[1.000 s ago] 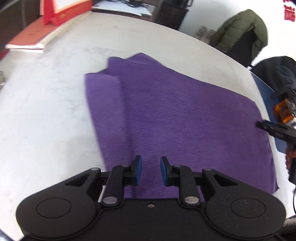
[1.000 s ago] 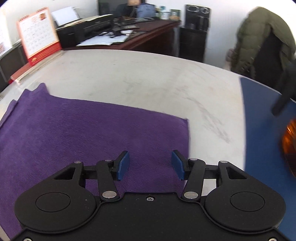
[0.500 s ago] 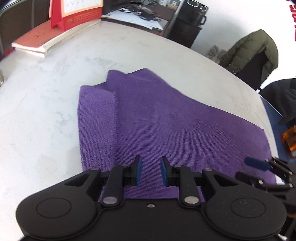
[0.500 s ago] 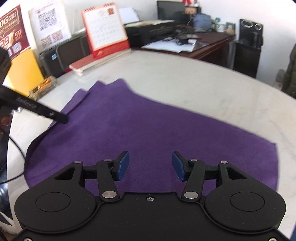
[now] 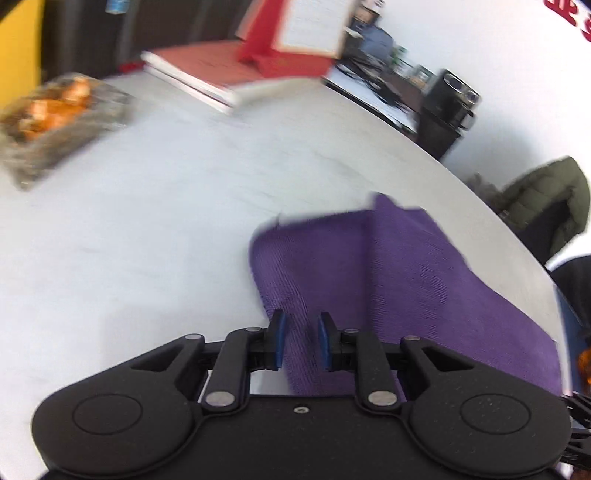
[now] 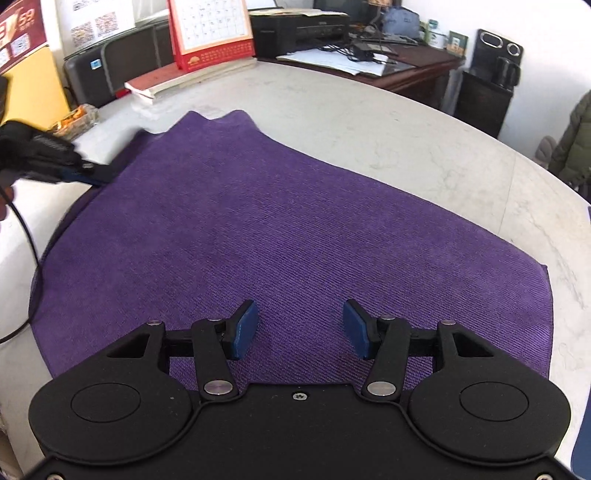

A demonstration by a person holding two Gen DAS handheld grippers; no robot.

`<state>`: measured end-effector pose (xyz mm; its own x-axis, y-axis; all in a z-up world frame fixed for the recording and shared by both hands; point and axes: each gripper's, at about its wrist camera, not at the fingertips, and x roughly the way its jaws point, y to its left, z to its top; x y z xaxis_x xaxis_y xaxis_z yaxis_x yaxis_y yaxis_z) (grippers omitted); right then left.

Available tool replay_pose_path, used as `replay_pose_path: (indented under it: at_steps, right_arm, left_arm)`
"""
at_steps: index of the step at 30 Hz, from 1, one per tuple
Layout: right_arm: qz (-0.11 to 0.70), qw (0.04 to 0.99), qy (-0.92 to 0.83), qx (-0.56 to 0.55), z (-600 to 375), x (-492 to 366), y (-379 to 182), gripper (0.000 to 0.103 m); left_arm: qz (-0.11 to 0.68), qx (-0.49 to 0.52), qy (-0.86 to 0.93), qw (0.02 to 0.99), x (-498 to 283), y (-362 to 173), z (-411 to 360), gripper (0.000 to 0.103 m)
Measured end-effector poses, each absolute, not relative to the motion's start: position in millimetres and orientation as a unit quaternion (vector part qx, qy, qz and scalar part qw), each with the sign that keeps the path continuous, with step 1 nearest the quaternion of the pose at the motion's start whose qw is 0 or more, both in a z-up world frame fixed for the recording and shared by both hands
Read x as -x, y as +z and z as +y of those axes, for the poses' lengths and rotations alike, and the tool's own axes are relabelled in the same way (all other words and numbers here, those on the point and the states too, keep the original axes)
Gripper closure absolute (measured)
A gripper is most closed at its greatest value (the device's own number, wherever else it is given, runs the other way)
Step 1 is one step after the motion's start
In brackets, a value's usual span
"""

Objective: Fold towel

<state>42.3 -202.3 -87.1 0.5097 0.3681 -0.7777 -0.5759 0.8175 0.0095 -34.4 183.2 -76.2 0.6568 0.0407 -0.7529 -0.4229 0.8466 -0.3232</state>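
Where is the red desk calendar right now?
In the right wrist view the red desk calendar stands at the far left edge of the white marble table, on a red book, beyond the purple towel.

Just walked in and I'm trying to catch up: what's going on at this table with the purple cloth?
A person is folding a purple towel on a white marble table, with a two-finger gripper in each hand. The towel lies mostly flat, one strip along its left side already doubled over. The left gripper is at that left edge, its jaws closing with a ridge of cloth between them, though nothing looks firmly pinched yet. The right gripper hovers open over the near edge, holding nothing.
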Motion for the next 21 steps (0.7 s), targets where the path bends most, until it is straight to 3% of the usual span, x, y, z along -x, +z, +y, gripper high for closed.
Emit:
replay_pose_path:
  at_steps: [4,9,16,21]
  right_arm:
    - [0.422,0.861,0.255,0.121,-199,-46,-86,0.048]
    - [0.434,0.863,0.23,0.12,-195,-48,-85,0.044]
    - [0.44,0.863,0.213,0.127,-193,-48,-85,0.043]
    - [0.441,0.865,0.206,0.125,-194,-48,-86,0.039]
  left_arm:
    - [0.366,0.261,0.148,0.881,43,-62,208,0.085]
    - [0.348,0.248,0.063,0.902,1,-46,191,0.082]
    - [0.383,0.219,0.042,0.896,-53,-74,176,0.083]
    - [0.381,0.203,0.047,0.901,-43,-83,185,0.09]
